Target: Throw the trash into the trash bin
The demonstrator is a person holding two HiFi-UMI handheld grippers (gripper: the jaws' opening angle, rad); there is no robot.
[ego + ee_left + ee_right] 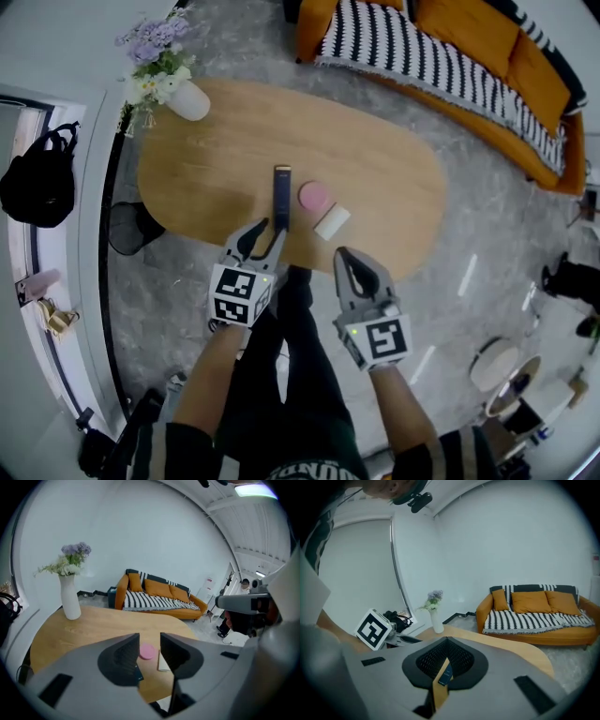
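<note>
Wooden table (pixel 216 169) bears dark box (pixel 282 197), pink disc (pixel 314 196), white block (pixel 332 222) — left gripper (pixel 268 233) fingers slightly apart, right gripper (pixel 342 254) fingers pressed together.

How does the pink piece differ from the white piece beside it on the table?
The pink piece is round, the white piece a rectangular block. The pink piece lies farther in; the white piece lies nearer the table edge, at a slant. Both rest flat on the table.
</note>
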